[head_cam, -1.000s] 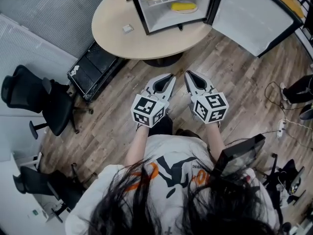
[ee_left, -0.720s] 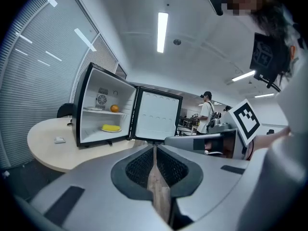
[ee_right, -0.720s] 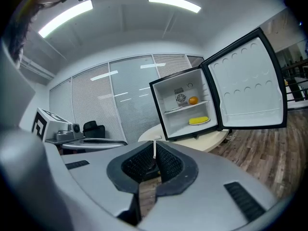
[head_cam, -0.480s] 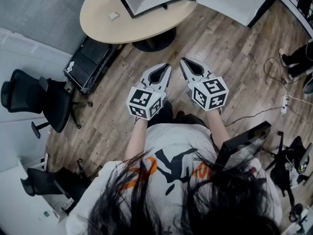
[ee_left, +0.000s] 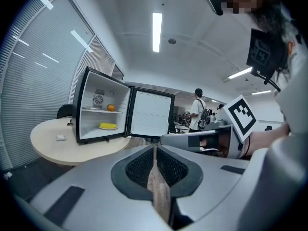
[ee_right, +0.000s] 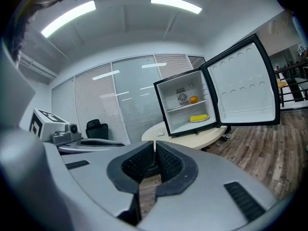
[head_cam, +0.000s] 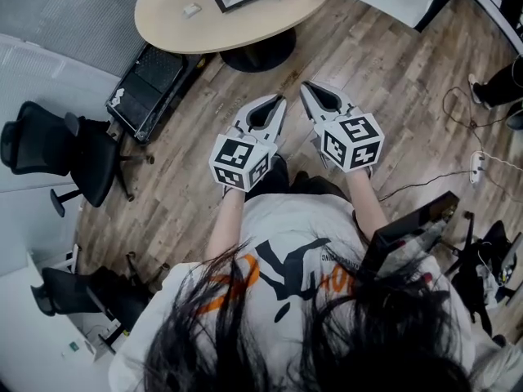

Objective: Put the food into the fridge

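Head view showed you standing on the wood floor, well back from the round table (head_cam: 221, 24), with both tools held side by side in front of your chest. Your left gripper (head_cam: 279, 101) had its jaws pressed together, nothing between them. Your right gripper (head_cam: 306, 89) was likewise fully closed and empty.

Right gripper view looked across at the small fridge (ee_right: 185, 110) standing on that table, its door (ee_right: 243, 88) swung wide. Inside it, an orange (ee_right: 193, 99) sat on the upper shelf. A yellow item (ee_right: 199, 118) lay on the level below; it was possibly a banana, but too small in the view for you to be sure. A small white object (head_cam: 191, 10) rested on the tabletop beside the fridge, and a black office chair (head_cam: 49, 149) stood off to your left.
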The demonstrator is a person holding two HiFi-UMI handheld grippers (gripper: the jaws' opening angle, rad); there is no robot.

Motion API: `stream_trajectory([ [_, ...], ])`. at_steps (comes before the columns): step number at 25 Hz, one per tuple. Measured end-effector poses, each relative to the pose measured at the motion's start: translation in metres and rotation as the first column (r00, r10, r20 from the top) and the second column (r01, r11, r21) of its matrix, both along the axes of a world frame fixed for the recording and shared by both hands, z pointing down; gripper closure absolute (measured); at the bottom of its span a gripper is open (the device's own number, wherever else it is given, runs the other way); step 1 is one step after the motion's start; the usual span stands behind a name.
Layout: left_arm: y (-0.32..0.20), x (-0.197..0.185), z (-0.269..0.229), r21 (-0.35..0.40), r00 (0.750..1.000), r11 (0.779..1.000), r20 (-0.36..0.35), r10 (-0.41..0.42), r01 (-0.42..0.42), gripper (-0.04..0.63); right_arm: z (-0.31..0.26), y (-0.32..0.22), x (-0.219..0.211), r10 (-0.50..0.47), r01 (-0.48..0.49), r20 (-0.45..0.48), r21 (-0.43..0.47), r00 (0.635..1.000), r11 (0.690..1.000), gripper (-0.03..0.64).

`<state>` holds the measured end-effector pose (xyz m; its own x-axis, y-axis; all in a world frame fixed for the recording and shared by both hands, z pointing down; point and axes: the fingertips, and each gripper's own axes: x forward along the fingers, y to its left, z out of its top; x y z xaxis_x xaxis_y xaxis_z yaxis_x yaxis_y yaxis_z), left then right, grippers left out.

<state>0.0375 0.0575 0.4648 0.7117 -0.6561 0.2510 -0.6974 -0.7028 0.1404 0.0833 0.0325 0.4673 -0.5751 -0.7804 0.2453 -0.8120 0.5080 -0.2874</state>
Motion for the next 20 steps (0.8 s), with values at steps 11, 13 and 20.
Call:
stream_trajectory([
  [11,-0.003,-0.017,0.0,0.007,1.0,1.0,-0.001,-0.024,0.024,0.583,0.0,-0.003,-0.013,-0.014,0.014,0.0,0.002,1.0,1.0,0.591],
  [13,-0.006,-0.017,-0.002,0.011,1.0,1.0,-0.002,-0.026,0.026,0.583,0.0,-0.006,-0.011,-0.012,0.012,0.0,0.002,1.0,1.0,0.591],
  [20,-0.018,-0.013,-0.005,0.02,1.0,1.0,-0.006,-0.023,0.023,0.583,0.0,-0.017,-0.005,-0.006,0.006,0.001,0.002,1.0,1.0,0.591],
])
